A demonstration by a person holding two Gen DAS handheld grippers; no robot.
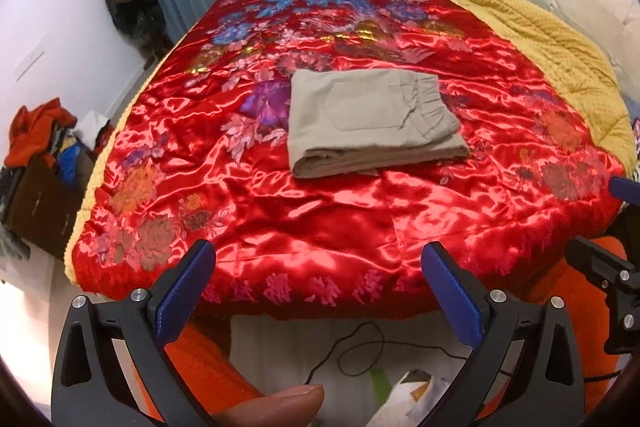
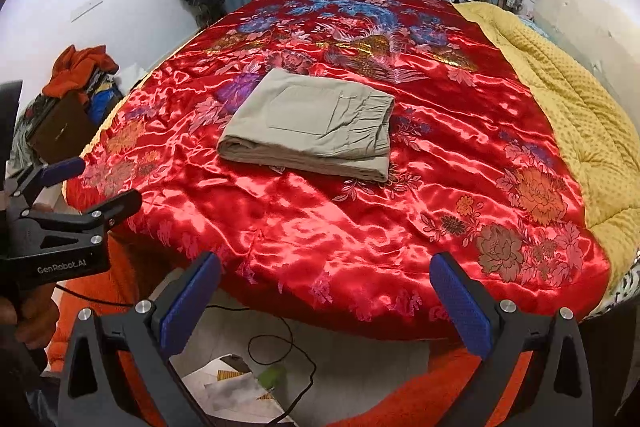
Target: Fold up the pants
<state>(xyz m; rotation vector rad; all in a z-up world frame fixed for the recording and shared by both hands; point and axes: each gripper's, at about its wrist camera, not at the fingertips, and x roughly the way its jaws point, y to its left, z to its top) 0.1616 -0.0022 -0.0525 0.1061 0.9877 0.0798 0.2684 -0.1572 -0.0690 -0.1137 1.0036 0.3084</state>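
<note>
Pants [image 1: 372, 121] are seen lying as a compact, layered rectangle near the middle of the red quilt [image 1: 320, 219], with the elastic waistband at the far right corner and stacked fold edges along the near side; a back pocket faces up. Both tools are held back off the near edge of the bed, well apart from the cloth. The left gripper [image 1: 318, 287] is spread wide with nothing between its blue pads, and the right gripper [image 2: 326, 293] is likewise released and empty. The folding is judged to be complete or nearly so. Little more is called for, at most a light smoothing of the slightly uneven near edge.
</note>
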